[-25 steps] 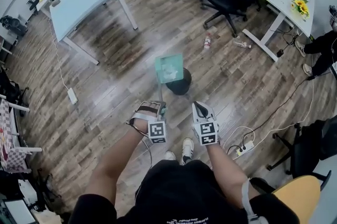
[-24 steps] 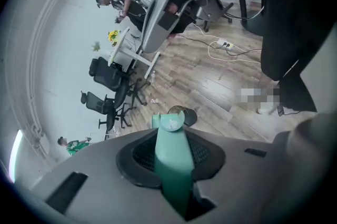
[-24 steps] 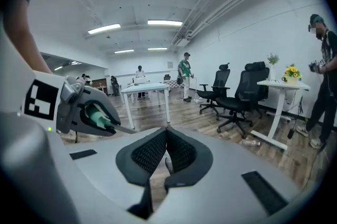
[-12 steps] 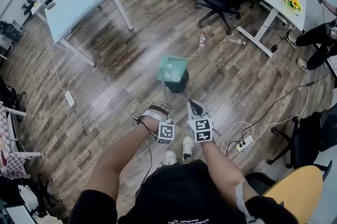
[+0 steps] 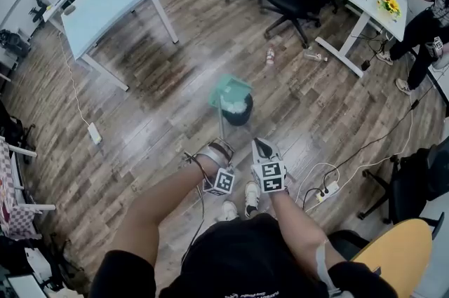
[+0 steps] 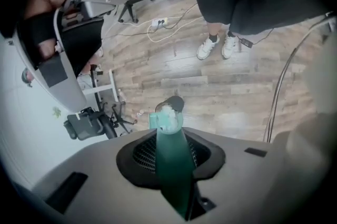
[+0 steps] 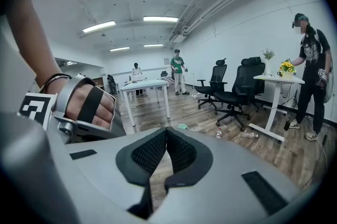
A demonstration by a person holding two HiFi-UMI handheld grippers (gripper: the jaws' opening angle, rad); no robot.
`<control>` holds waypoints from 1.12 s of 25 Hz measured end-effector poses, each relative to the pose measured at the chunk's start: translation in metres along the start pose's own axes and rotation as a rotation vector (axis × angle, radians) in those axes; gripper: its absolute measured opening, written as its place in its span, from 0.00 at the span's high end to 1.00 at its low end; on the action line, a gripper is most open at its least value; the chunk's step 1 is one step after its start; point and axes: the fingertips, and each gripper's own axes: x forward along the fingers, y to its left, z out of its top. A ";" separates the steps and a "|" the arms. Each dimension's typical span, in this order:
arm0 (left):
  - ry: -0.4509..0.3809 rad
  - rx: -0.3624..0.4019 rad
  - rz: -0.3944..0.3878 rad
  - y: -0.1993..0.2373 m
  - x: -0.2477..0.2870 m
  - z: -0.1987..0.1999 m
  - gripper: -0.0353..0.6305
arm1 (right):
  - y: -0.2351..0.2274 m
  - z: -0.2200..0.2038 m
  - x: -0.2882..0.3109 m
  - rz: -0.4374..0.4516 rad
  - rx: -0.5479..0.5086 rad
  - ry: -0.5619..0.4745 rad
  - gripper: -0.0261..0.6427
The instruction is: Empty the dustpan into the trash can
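Dustpan (image 5: 230, 87), pan end toward trash can (image 5: 238, 118)

I can read no word or number anywhere here. The left cube (image 5: 224, 181), on my left gripper (image 5: 219, 146), and the right cube (image 5: 272, 176), on my right gripper (image 5: 260, 145), carry only black-and-white square marker patterns, no letters. My black shirt (image 5: 238, 254) has a line of small white print near its hem, too small to make out.

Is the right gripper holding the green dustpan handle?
No, the jaws of the right gripper are together with nothing between them; the left gripper clamps the dustpan handle.
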 end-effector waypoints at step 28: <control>0.123 0.628 -0.085 -0.014 -0.012 0.005 0.77 | 0.007 0.010 -0.003 0.001 0.006 -0.012 0.92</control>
